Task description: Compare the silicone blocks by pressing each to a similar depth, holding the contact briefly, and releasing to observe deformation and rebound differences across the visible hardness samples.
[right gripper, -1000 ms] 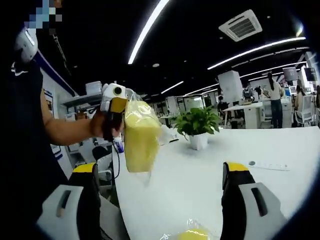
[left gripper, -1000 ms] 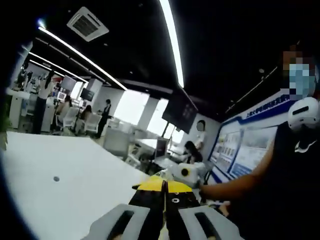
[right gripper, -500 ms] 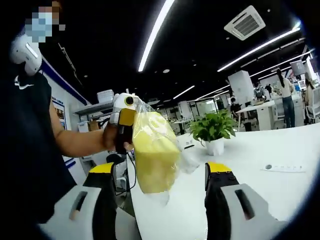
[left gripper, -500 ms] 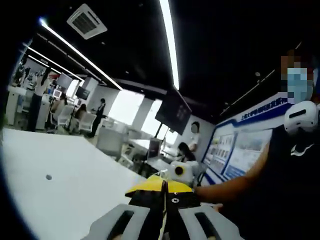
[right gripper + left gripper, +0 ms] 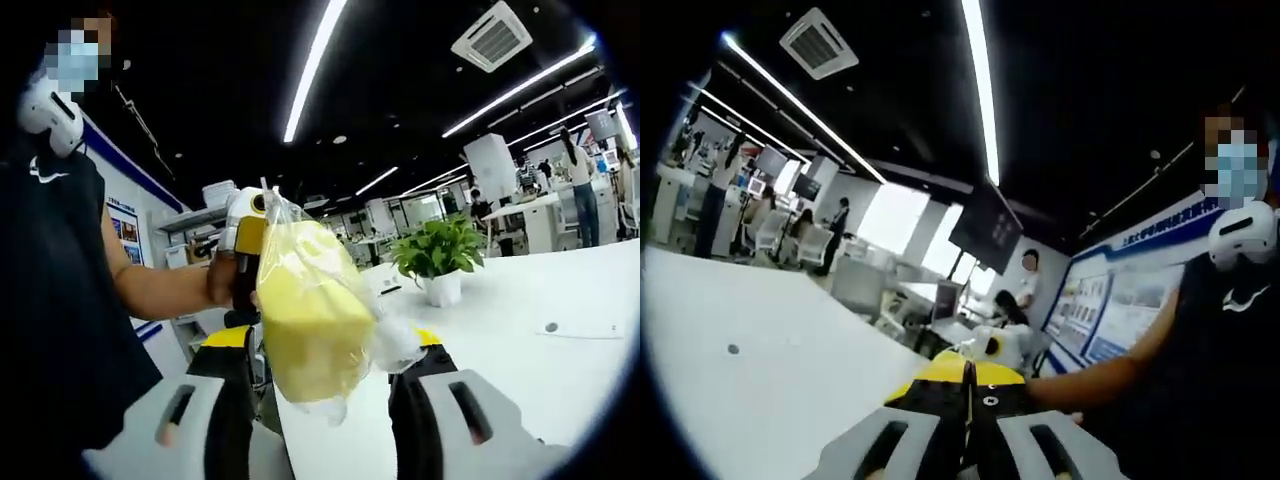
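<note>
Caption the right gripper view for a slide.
Left gripper holds a bagged yellow silicone block between the right gripper's jaws.

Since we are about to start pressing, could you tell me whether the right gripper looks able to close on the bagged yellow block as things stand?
Probably yes. The bagged yellow block hangs from the left gripper, between the right gripper's open jaws, with nothing visibly in the way.
</note>
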`<act>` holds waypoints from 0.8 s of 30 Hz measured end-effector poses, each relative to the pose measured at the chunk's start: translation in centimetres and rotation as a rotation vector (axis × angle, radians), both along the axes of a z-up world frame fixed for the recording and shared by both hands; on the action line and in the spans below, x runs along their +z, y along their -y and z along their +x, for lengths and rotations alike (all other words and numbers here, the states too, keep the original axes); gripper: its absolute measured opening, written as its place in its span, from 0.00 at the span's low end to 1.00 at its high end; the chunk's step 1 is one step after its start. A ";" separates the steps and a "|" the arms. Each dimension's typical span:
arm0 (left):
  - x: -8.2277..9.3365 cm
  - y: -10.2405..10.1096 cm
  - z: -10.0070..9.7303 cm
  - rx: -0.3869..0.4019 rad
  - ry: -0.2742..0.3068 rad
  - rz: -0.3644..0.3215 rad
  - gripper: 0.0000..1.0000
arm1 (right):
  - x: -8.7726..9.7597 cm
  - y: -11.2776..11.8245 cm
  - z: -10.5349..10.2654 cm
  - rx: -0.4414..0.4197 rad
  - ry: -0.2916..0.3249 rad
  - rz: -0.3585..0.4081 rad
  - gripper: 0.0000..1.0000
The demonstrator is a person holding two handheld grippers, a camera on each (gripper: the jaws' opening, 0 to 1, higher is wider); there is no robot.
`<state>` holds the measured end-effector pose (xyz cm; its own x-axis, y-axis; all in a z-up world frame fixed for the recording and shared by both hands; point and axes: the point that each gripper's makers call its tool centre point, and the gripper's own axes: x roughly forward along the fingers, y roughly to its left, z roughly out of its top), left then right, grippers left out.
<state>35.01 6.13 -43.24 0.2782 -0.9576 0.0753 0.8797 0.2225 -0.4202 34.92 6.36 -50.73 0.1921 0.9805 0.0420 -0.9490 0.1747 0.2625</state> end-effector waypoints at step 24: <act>-1.2 -0.6 0.2 0.044 -0.016 0.033 0.00 | 0.1 -0.2 -0.4 0.020 -0.046 -0.048 0.23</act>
<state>35.22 6.75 -44.43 0.3207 -0.9464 0.0388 0.8621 0.2747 -0.4258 34.53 6.59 -50.60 0.1734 0.9848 -0.0137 -0.9394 0.1695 0.2979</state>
